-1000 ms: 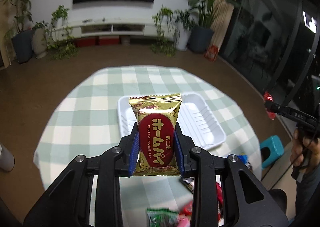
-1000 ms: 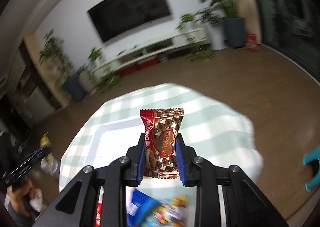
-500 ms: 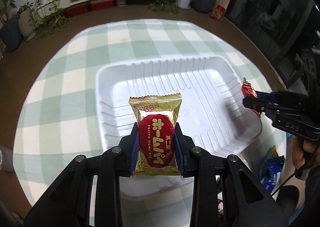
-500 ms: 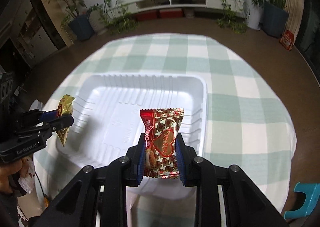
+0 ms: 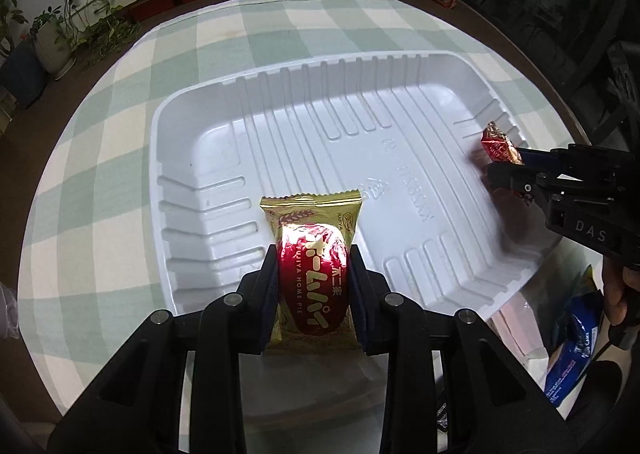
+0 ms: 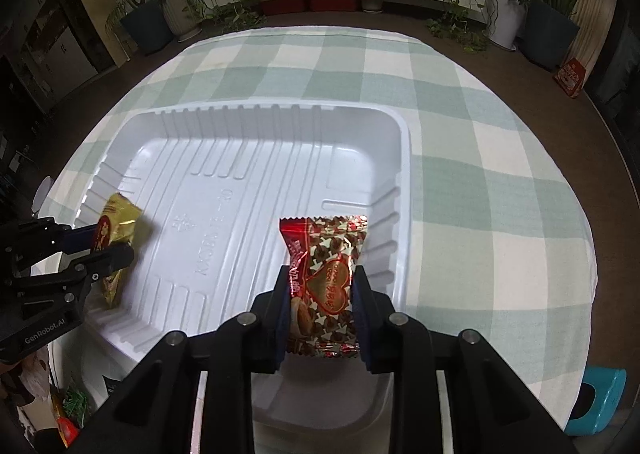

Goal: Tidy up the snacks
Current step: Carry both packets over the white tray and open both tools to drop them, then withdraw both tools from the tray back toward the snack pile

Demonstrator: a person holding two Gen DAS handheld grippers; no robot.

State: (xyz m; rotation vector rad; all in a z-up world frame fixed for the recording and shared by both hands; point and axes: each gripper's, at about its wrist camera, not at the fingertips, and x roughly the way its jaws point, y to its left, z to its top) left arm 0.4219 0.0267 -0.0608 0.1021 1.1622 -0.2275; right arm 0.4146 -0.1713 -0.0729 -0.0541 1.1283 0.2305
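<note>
In the left wrist view, the left tongs point(image 5: 313, 274) are clamped on a gold foil snack packet with a red oval label point(image 5: 311, 274), held upright over the near left part of a white ribbed plastic tray point(image 5: 208, 125) whose floor is bare. The tray sits on a round surface covered with a green and cream checked cloth point(image 5: 100, 141). At the right edge of this view the right tongs point(image 5: 508, 165) come in over the tray's right wall, gripping a red and brown patterned sweet wrapper point(image 5: 498, 143). Beside the tray's near right corner lies a blue snack packet point(image 5: 576, 350), not yet sorted, and a hand point(image 5: 618, 294) shows at the frame edge. In the right wrist view, the right tongs are pinched on that same red and brown wrapper with its heart motif, poised over the tray's right side near its wall, while the left tongs enter at the left with the gold packet just above the tray's left floor. More loose wrappers, green and red point(image 6: 70, 410), lie beyond the tray's near left corner. Judging by this, the job is barely begun: nothing rests in the tray yet, two snacks look ready to be set down, and the loose packets around the tray are left to gather afterwards.
</note>
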